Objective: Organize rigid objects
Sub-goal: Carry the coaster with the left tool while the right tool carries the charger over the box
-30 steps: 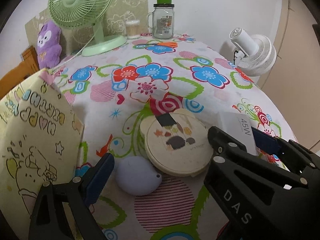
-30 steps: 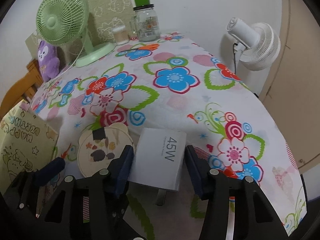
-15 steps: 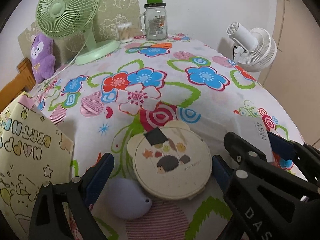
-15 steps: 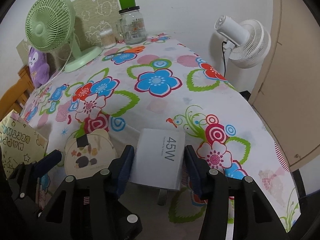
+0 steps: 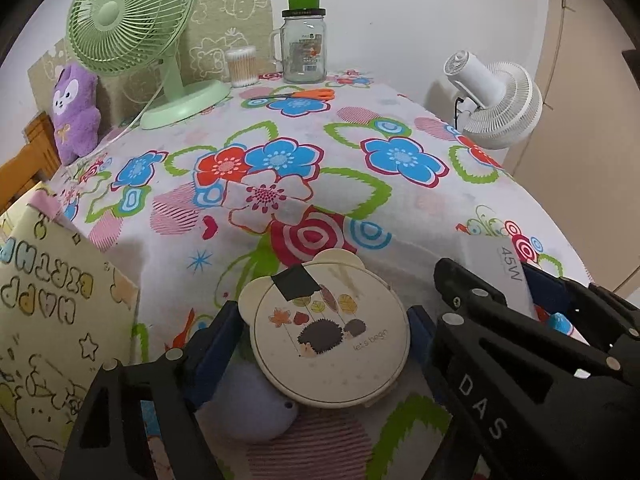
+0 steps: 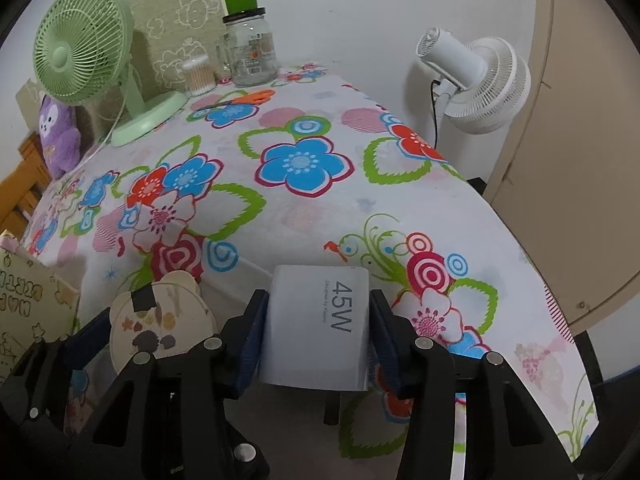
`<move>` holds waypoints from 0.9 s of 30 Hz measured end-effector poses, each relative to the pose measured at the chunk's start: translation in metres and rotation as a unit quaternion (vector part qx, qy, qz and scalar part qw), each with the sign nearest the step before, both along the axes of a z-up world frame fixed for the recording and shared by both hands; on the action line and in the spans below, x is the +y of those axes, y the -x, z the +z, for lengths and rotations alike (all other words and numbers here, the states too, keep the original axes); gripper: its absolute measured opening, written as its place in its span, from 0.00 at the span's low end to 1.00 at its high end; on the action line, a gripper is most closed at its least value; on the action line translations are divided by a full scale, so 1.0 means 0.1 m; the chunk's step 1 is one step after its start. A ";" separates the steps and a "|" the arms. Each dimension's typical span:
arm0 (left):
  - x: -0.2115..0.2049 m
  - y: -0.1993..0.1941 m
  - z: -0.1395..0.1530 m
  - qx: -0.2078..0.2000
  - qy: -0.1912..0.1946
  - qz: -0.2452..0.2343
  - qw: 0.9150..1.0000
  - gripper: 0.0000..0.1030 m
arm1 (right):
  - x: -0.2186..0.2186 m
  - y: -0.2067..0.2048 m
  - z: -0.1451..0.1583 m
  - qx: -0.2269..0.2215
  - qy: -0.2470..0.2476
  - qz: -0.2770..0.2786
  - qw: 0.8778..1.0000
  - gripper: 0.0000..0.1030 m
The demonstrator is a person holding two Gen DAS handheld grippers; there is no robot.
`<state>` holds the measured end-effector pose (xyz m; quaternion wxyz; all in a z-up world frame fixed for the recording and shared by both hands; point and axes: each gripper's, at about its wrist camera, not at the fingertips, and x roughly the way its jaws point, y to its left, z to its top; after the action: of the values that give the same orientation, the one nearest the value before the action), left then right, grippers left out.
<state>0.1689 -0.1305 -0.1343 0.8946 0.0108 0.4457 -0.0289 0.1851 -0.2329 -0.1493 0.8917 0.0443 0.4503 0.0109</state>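
Observation:
My left gripper (image 5: 326,330) is shut on a round cream lid with a hedgehog picture (image 5: 330,336), its blue pads (image 5: 218,336) against both sides; the lid also shows in the right wrist view (image 6: 160,328). A pale lilac rounded object (image 5: 250,414) lies under the lid's near edge. My right gripper (image 6: 316,332) is shut on a white 45W charger box (image 6: 320,328) and holds it above the flowered tablecloth (image 6: 300,208). The box edge shows in the left wrist view (image 5: 504,276).
A cream birthday card box (image 5: 44,320) stands at the left. At the back are a green desk fan (image 5: 136,40), a purple plush (image 5: 76,112), a glass jar (image 5: 304,50), cotton swabs (image 5: 241,66) and orange scissors (image 5: 304,94). A white fan (image 6: 476,80) stands beyond the table's right edge.
My left gripper has moved forward around the hedgehog lid and closed on it. My right gripper has lifted the 45W box off the table.

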 end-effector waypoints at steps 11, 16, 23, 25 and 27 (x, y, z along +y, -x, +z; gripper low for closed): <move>0.05 0.26 0.20 -0.018 0.006 -0.003 1.000 0.81 | 0.07 0.25 0.21 -0.019 -0.006 0.010 1.000 0.49; 0.07 0.38 0.30 -0.025 0.009 -0.003 1.000 0.81 | 0.09 0.38 0.32 -0.028 -0.007 0.015 0.999 0.49; 0.11 0.52 0.45 -0.036 0.007 0.000 0.999 0.81 | 0.14 0.53 0.49 -0.039 -0.008 0.021 0.999 0.49; 0.13 0.56 0.50 -0.040 0.007 0.001 0.999 0.81 | 0.15 0.57 0.54 -0.042 -0.008 0.022 0.999 0.49; 0.14 0.60 0.55 -0.042 0.008 0.001 0.999 0.81 | 0.17 0.61 0.59 -0.044 -0.008 0.023 0.999 0.49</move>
<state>0.1091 -0.1164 -0.0793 0.9126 0.0045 0.4076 -0.0308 0.1242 -0.2163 -0.0904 0.9097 0.0408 0.4115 0.0371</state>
